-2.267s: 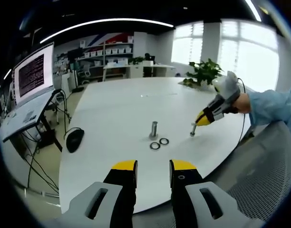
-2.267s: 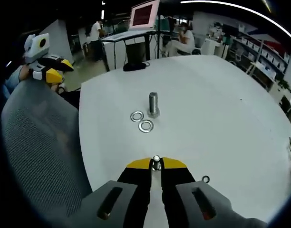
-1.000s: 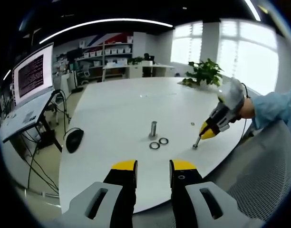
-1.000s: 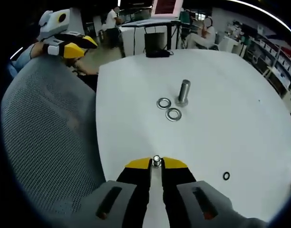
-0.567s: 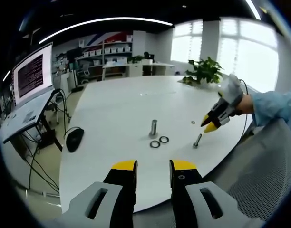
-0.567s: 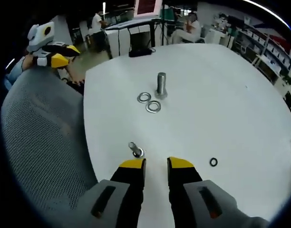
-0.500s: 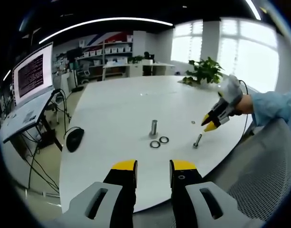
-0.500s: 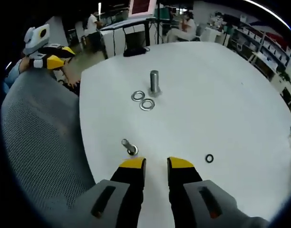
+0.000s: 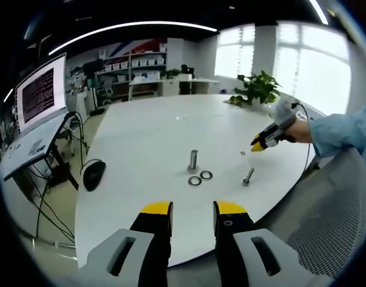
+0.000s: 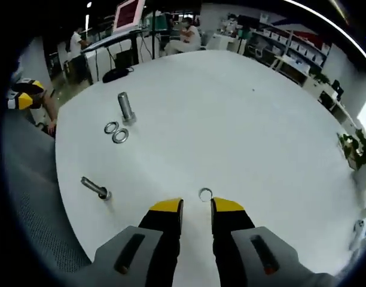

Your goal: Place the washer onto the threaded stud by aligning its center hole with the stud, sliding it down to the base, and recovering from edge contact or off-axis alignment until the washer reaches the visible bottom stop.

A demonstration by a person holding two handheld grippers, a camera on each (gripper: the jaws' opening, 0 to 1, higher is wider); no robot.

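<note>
In the left gripper view, the left claw (image 9: 192, 210) hangs released and empty off the near edge of the white desk (image 9: 147, 137), well apart from the work, probably waiting while the other hand acts. The threaded stud (image 9: 194, 162) stands upright mid-desk, with two washers (image 9: 200, 178) lying flat just beside its base, within easy reach for the sliding step. A loose bolt (image 9: 248, 176) lies on its side to the right. The right claw (image 9: 258, 145) comes in from the right, held by a blue-sleeved arm, tipped down toward a tiny washer (image 9: 242, 153) on the desk; at this range its gap is too small to judge.

In the right gripper view, that claw (image 10: 194, 206) is parted and holds nothing, its yellow tips straddling the small washer (image 10: 205, 193), which lies flat just ahead of them, seemingly lined up for a pick. The stud (image 10: 125, 108), the washer pair (image 10: 116, 132) and the bolt (image 10: 95, 188) sit well off to the left. The stud's threads and its bottom stop are too small to make out, and whether the small washer's hole suits the stud cannot be told.
</note>
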